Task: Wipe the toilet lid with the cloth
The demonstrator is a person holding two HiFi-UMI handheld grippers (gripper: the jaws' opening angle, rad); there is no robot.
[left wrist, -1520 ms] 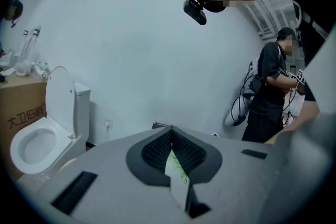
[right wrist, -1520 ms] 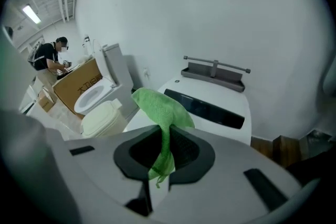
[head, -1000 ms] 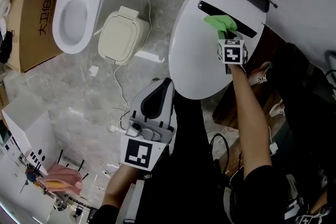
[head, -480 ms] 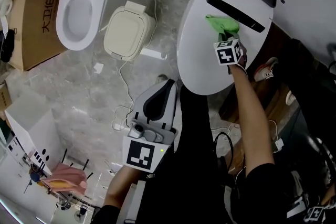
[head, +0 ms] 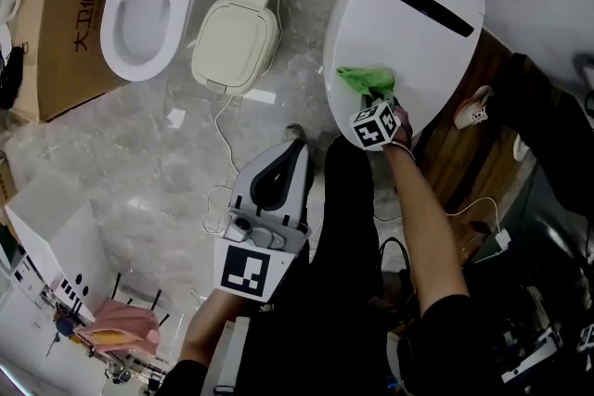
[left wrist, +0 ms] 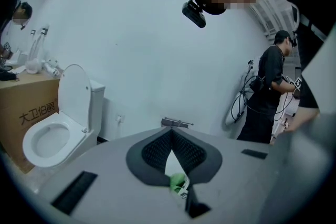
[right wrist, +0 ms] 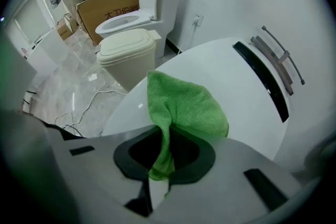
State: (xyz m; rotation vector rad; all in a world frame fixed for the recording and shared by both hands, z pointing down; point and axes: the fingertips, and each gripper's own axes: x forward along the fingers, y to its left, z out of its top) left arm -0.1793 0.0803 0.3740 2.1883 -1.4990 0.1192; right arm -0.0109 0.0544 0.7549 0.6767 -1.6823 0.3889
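While the right gripper (right wrist: pixel 160 168) pinches the green cloth (right wrist: pixel 184 107), the cloth fans out just ahead of its jaws, flat on the toilet lid (right wrist: pixel 226 65). Lid's long axis runs ahead-right. Left gripper (left wrist: pixel 172 134): pressed together, empty, well behind.

1. The toilet lid (head: pixel 418 51) lies at one o'clock in the head view, the cloth (head: pixel 360 79) on its seven o'clock edge.
2. The right gripper (head: pixel 382 99) sits at the cloth's five o'clock, cloth between its jaws.
3. The left gripper (head: pixel 293 153) hangs at six o'clock, apart from the lid.
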